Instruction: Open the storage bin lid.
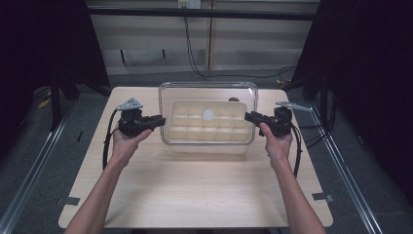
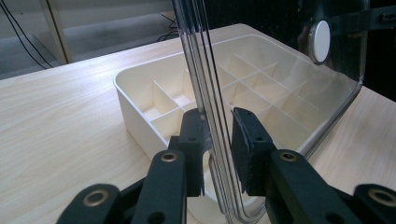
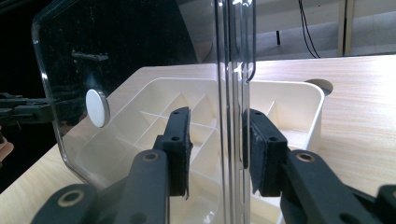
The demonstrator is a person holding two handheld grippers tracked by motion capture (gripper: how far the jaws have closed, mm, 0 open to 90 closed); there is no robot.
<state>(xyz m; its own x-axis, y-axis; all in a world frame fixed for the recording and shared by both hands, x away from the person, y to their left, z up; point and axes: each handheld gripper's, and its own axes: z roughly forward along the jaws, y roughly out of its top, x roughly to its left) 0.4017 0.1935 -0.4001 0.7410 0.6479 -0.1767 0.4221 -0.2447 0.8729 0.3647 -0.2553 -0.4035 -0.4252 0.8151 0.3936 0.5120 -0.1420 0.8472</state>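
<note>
The left gripper is held in the person's left hand at the left edge of one clear lid, and in the left gripper view its two black jaws stand on either side of the lid's rim, close against it, though a sliver of gap shows at the inner pad, so whether they truly clamp it cannot be told. The right gripper, held in the right hand, meets the lid's opposite edge; in the right gripper view its two jaws straddle the rim with clear space on both sides, parted and not touching. The lid carries one round white knob at its middle, seen also as a white disc and in the gripper views. Under the lid sits one cream divider tray, its compartments in three rows, their number across hard to count through the plastic. Tray and lid rest on one pale wooden table, toward its far half, between the two grippers. One cable trails from the left gripper and one from the right.
</note>
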